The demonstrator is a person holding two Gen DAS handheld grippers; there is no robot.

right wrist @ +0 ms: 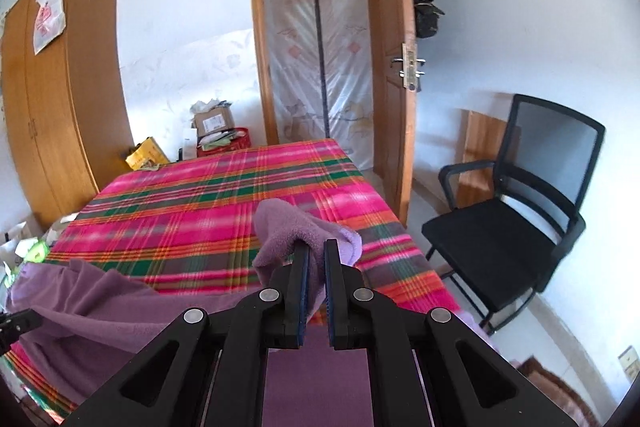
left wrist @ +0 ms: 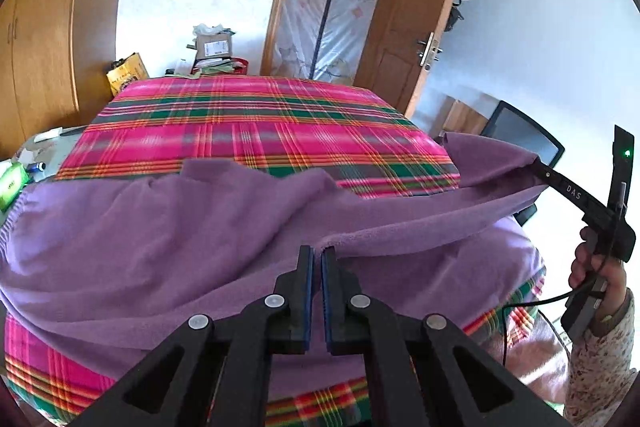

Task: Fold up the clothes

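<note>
Black fingers [left wrist: 304, 267] of the left gripper [left wrist: 318, 255] fill the foreground of the left wrist view, drawn almost together with only a thin slit between the blue pads; an edge of the purple garment [left wrist: 160, 247] runs right at their tips, and they look clamped on it, though cloth inside the slit is hard to make out. From the bed [left wrist: 256, 123] with its pink plaid cover, the garment lies across the near end, its long axis running side to side. Its right-hand edge is lifted off the bed and stretched taut up to the right gripper [left wrist: 538, 165], held by a hand [left wrist: 596, 267] beyond the bed's right edge.

Seen from the right wrist, the right gripper [right wrist: 316, 247] is closed on a bunched corner of the purple garment [right wrist: 296, 223], which humps over the fingers [right wrist: 332, 267] above the bed [right wrist: 200, 195]; a narrow gap stays between the pads. Remaining cloth trails toward the bed's near left corner. I judge a fold is under way, the raised edge held between both grippers.
</note>
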